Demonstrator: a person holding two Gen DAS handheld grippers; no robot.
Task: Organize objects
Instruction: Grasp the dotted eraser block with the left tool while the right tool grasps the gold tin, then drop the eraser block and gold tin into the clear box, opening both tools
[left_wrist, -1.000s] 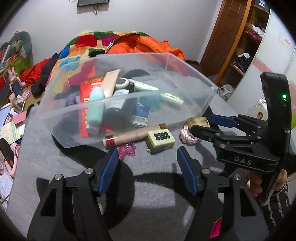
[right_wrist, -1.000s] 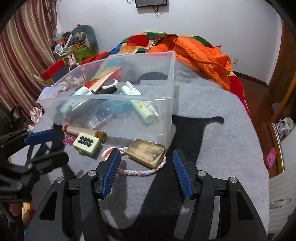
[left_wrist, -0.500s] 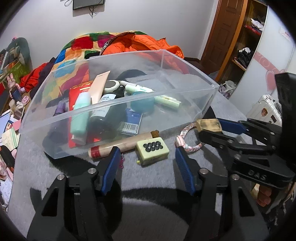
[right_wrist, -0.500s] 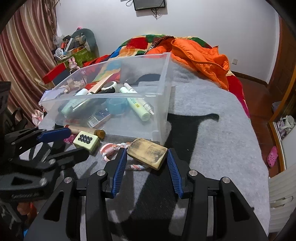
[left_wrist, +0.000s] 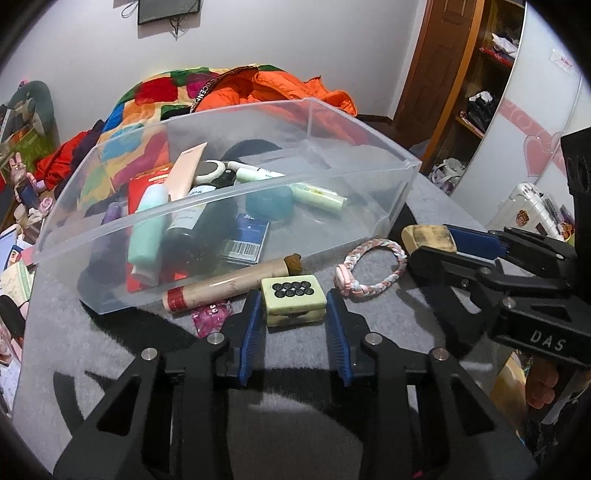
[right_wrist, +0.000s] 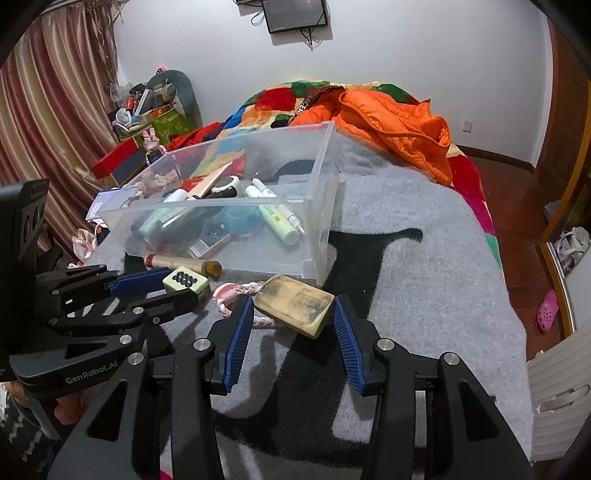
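A cream tile with black dots (left_wrist: 291, 288) lies on the grey blanket, just in front of the clear plastic bin (left_wrist: 221, 195). My left gripper (left_wrist: 293, 301) straddles the tile; its jaws are closing and the blue pads touch both sides. My right gripper (right_wrist: 293, 314) is shut on a worn tan block (right_wrist: 291, 301), held tilted just above the blanket over a braided pink-and-white ring (right_wrist: 236, 291). In the left wrist view the block (left_wrist: 428, 236) sits in the right gripper (left_wrist: 432, 247). The left gripper (right_wrist: 181, 291) shows at the left of the right wrist view.
The bin holds several bottles, tubes and a blue jar. A tan tube with a red band (left_wrist: 229, 286) and a pink trinket (left_wrist: 208, 317) lie against its front. An orange jacket (right_wrist: 399, 122) is heaped behind. The bed's edge drops to the floor on the right (right_wrist: 517, 258).
The left gripper has come forward around the cream tile and its jaws have narrowed onto it. The right jaws closed on the tan block and raised it slightly.
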